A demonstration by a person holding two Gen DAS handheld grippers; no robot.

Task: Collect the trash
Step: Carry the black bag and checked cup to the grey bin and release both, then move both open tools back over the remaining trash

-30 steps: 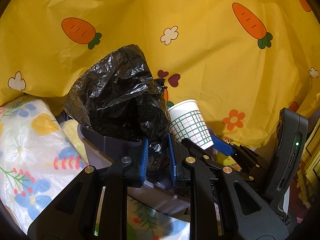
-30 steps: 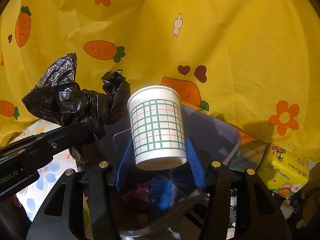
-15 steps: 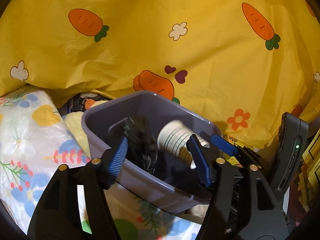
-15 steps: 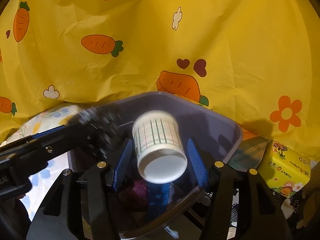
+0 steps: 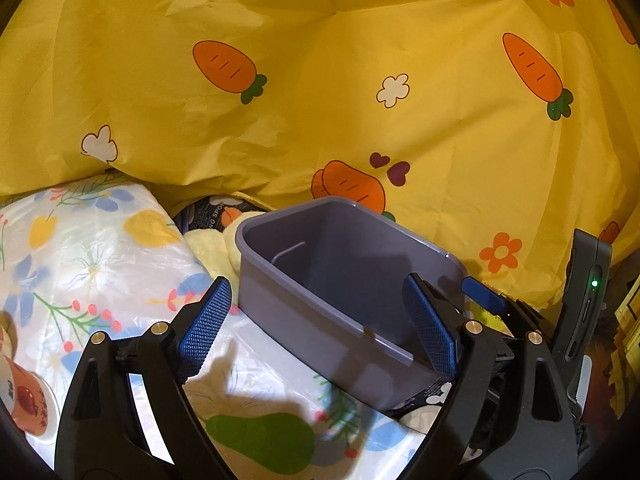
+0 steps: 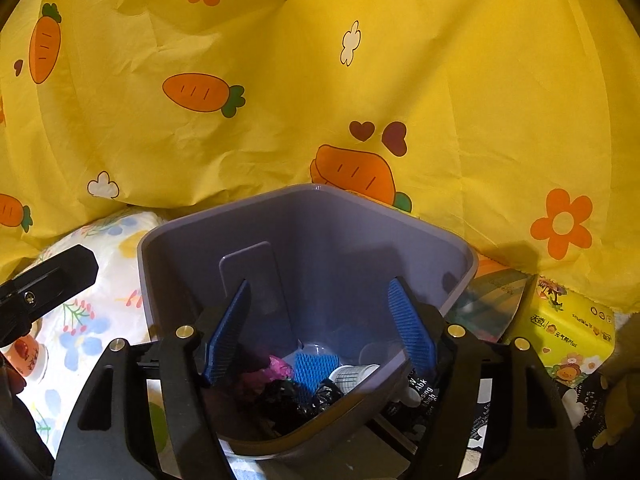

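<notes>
A grey bin [image 6: 316, 240] stood against the yellow sheet [image 6: 280, 80]. Both the left hand-held gripper [image 5: 320, 326] and right hand-held gripper [image 6: 320, 330] hung spread wide and empty over its rim. The black bag [image 6: 288, 398] and cup [image 6: 354, 374] lay inside on its bottom.

The bin [image 6: 436, 252] is being seen in front of the hanging cloth [image 6: 280, 80], on the flowered sheet [image 5: 100, 248]. Inside it, at the bottom, the paper cup [image 6: 354, 374] is lying on its side just beside the crumpled bag [image 6: 288, 398]. A tissue pack [image 6: 568, 336] is lying to the right of the bin
</notes>
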